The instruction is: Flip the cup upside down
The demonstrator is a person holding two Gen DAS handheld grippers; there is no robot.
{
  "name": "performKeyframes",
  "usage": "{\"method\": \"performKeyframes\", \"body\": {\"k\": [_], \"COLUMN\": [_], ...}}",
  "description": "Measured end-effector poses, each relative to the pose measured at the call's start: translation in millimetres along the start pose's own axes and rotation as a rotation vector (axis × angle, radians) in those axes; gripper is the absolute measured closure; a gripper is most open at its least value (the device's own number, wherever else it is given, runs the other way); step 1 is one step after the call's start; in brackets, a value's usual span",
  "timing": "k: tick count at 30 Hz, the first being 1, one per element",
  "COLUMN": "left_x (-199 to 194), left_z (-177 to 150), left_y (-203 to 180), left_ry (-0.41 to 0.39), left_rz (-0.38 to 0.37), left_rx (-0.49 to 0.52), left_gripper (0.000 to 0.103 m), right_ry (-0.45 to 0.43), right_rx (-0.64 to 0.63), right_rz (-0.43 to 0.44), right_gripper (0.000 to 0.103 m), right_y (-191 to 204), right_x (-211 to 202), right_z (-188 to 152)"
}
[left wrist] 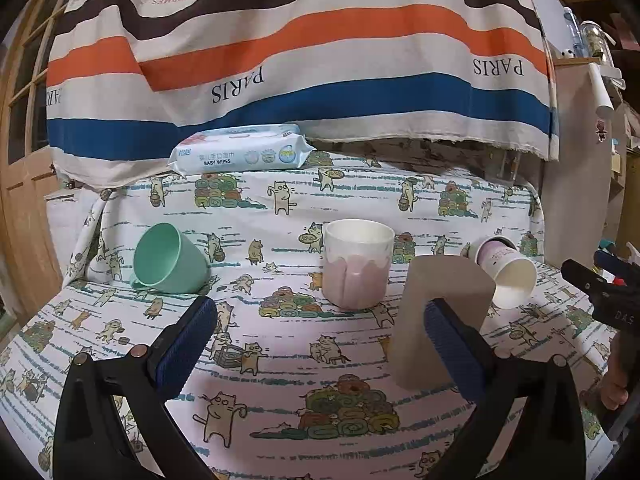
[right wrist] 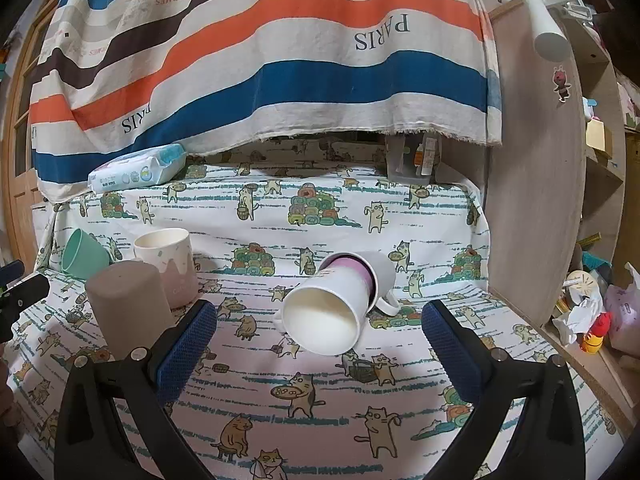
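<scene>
Item: white-and-purple cup (right wrist: 334, 306), lying on its side at the centre of the right wrist frame, open mouth toward the camera, on the cat-print surface (right wrist: 320, 420); in the left wrist frame it sat at centre right (left wrist: 506, 276). It appeared to rest partly inside or against a white handled mug (right wrist: 384, 280); which, I could not tell. Handling, as judged: thin-walled, light, easily crushed and apt to roll; best taken across the side wall near mid-body with gentle pressure.

Right tool (right wrist: 320, 344): spread wide, holding nothing, the cup lying beyond its tips. Left tool (left wrist: 320, 340): likewise released, empty.

Nearby: taupe cup (left wrist: 442, 320), inverted; pink-and-white cup (left wrist: 357, 264), upright; green cup (left wrist: 170, 260), tipped.

View differences: only the right wrist view showed the mug handle; the left showed the wipes pack (left wrist: 240, 152) label plainly.
</scene>
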State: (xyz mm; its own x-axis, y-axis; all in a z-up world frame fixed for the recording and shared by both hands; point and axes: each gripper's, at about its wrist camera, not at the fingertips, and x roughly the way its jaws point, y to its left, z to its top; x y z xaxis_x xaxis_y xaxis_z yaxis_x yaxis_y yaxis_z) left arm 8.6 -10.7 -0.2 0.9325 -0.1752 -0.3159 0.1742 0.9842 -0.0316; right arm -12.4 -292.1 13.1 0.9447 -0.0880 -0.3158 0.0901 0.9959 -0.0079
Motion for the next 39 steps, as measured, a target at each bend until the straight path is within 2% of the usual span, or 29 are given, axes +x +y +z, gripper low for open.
{"method": "performKeyframes", "body": {"k": [10,39], "left_x": [-3.4,-2.6], "left_z": [-0.2,-1.3], "left_y": [-3.6,-1.2], "left_ry": [-0.024,-0.020], "left_rz": [0.019,0.026], "left_rx": [0.015,0.012], "left_gripper": [0.000,0.000], "right_ry": [0.007,0.002], "right_rx": [-0.001,-0.004], "right_rz": [0.007,0.007], "right_gripper": [0.000,0.000], "right_y": [0.8,1.7], "right_x": [1.4,1.1], "right_z": [-0.1,-0.2]}}
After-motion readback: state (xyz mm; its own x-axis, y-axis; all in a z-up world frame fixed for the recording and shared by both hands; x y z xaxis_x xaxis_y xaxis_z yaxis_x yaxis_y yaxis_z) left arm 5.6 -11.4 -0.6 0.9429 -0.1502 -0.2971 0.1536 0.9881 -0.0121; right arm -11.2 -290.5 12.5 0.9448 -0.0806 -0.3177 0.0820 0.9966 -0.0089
